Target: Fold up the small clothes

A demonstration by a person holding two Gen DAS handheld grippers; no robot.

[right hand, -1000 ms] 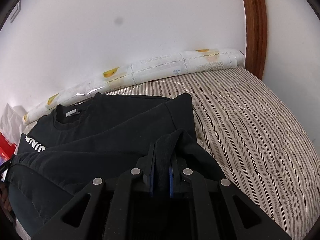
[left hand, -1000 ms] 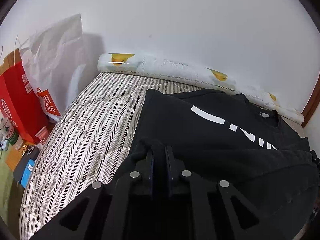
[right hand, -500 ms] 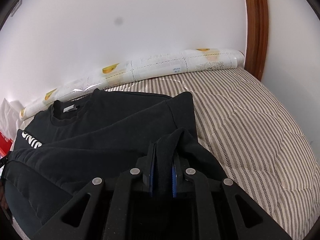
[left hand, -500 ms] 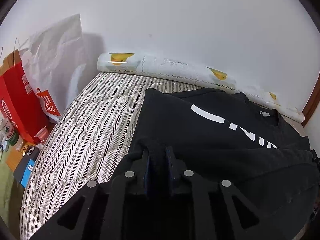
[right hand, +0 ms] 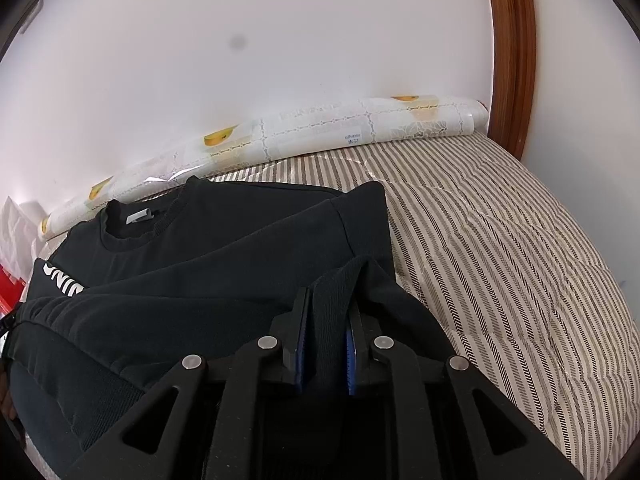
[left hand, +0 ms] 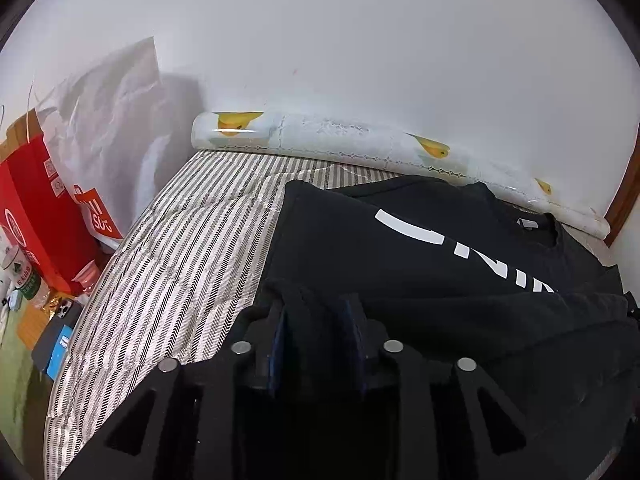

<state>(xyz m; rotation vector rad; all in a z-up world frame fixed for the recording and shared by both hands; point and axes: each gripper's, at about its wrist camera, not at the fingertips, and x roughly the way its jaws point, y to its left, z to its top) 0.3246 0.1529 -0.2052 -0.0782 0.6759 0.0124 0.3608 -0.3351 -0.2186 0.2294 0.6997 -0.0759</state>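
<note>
A black sweatshirt with white letters lies partly folded on the striped bed cover. My left gripper sits at the sweatshirt's near left edge. Its jaws are opening, and a slack fold of the black cloth lies between the blue pads. In the right wrist view the sweatshirt shows its collar and label. My right gripper is at its near right edge, with a ribbed ridge of cloth standing upright and filling the narrow gap between the pads.
A long roll of patterned sheet lies along the white wall behind the sweatshirt. Left of the bed stand a red bag and a white bag, with a phone on the floor. A wooden frame rises at the right.
The left jaws have spread apart and the cloth between them has gone slack. The right jaws have widened only slightly. Neither hand has shifted.
</note>
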